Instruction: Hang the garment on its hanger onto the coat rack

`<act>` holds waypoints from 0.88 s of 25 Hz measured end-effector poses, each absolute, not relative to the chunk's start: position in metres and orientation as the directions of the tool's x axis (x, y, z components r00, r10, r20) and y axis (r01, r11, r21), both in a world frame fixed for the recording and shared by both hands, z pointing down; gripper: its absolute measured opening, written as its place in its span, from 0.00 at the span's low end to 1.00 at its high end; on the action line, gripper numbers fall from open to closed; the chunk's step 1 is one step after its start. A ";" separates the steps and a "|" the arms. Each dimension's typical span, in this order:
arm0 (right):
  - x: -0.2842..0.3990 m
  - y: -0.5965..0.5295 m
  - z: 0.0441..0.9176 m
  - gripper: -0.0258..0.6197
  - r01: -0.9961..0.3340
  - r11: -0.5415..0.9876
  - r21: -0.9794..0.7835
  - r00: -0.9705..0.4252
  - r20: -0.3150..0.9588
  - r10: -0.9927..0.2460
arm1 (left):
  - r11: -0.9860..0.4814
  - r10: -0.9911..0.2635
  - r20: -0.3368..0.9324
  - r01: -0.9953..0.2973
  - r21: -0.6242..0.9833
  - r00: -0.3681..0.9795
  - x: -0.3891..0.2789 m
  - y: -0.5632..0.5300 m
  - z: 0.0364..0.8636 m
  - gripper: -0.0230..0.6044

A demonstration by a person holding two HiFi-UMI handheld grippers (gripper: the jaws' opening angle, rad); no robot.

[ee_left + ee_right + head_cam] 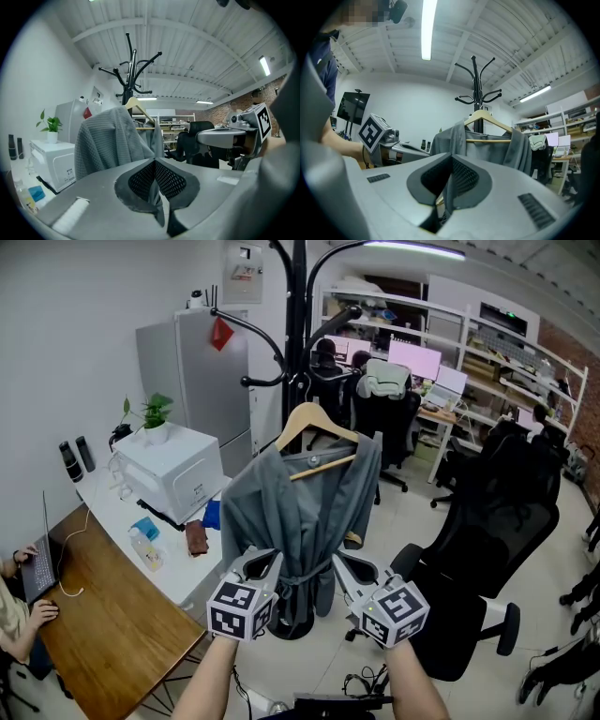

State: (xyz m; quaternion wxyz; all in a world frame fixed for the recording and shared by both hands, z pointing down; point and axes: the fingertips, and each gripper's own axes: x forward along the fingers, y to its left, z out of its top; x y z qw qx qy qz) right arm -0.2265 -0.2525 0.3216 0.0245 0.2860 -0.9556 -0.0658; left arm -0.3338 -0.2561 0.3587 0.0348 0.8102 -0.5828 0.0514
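The garment [300,512] reads to me as matt grey cloth with a fine waffle weave, rough-looking. The hanger [323,466] is pale wood, smooth with a slight sheen. The rack [298,306] looks like black metal, faintly glossy. The left hand-held gripper [154,161] and right hand-held gripper [451,159] have matt grey plastic shells, and their pads [140,180] are black and dimpled. The surface [112,624] is brown wood and the fridge [192,371] is dull grey metal.
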 end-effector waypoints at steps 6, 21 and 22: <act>-0.226 -0.254 0.322 0.05 -0.544 0.827 0.143 -0.835 0.009 -0.551 | -0.324 -0.938 0.129 -0.946 -0.005 0.320 -0.332 -0.257 0.361 0.04; -0.227 -0.257 0.318 0.05 -0.551 0.822 0.146 -0.831 0.000 -0.557 | -0.331 -0.936 0.134 -0.943 -0.018 0.326 -0.330 -0.259 0.360 0.04; -0.227 -0.258 0.318 0.05 -0.551 0.821 0.146 -0.830 -0.001 -0.557 | -0.332 -0.935 0.134 -0.943 -0.018 0.327 -0.329 -0.259 0.360 0.04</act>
